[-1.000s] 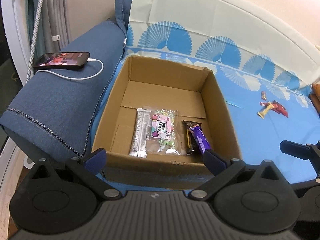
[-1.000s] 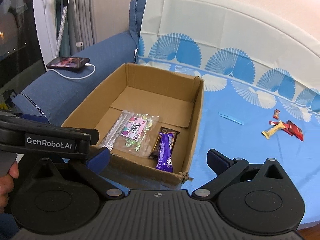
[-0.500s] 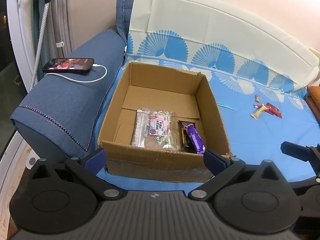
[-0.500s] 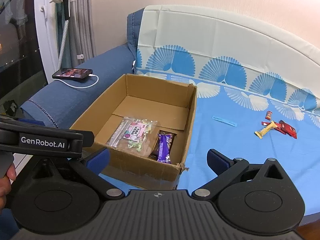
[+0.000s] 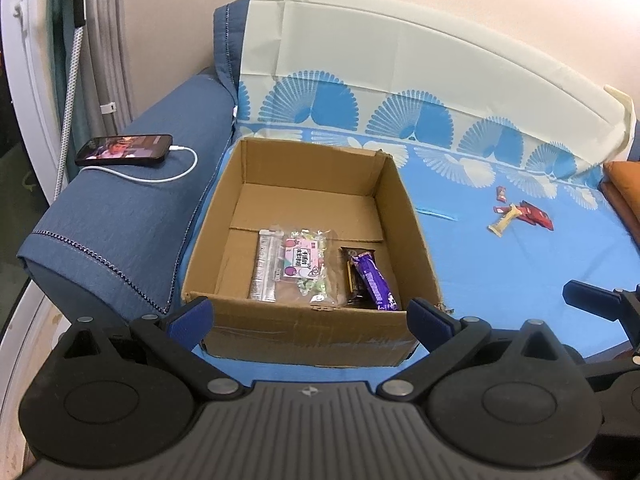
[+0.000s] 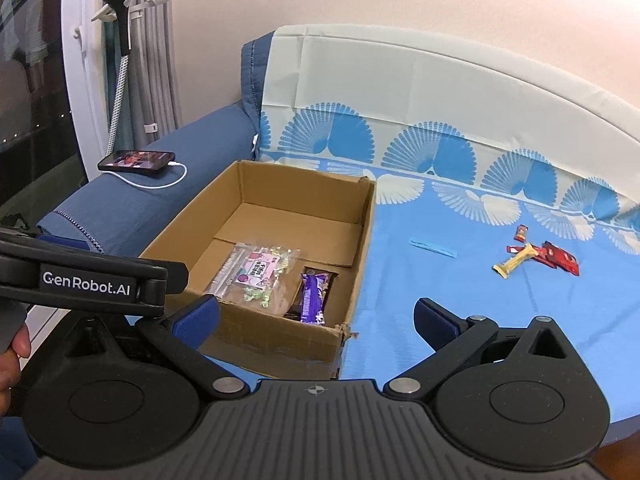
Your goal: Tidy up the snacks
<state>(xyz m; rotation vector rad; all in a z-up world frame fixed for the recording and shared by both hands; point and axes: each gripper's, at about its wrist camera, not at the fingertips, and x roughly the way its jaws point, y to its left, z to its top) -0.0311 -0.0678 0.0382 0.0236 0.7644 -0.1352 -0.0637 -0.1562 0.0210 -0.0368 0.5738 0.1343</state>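
From your left gripper (image 5: pixel 308 312), whose jaws stand wide apart and hold nothing, the cardboard box (image 5: pixel 312 328) lies just ahead, with the candy bag (image 5: pixel 306 258) and purple bar (image 5: pixel 376 280) inside. From your right gripper (image 6: pixel 316 316), also spread wide and empty, the loose snacks (image 6: pixel 536 254) lie well ahead to the right on the blue sheet (image 6: pixel 480 300). You seem between picks; next reach there. Their labels are too small to read, and the left gripper's body blocks the lower left corner of this view.
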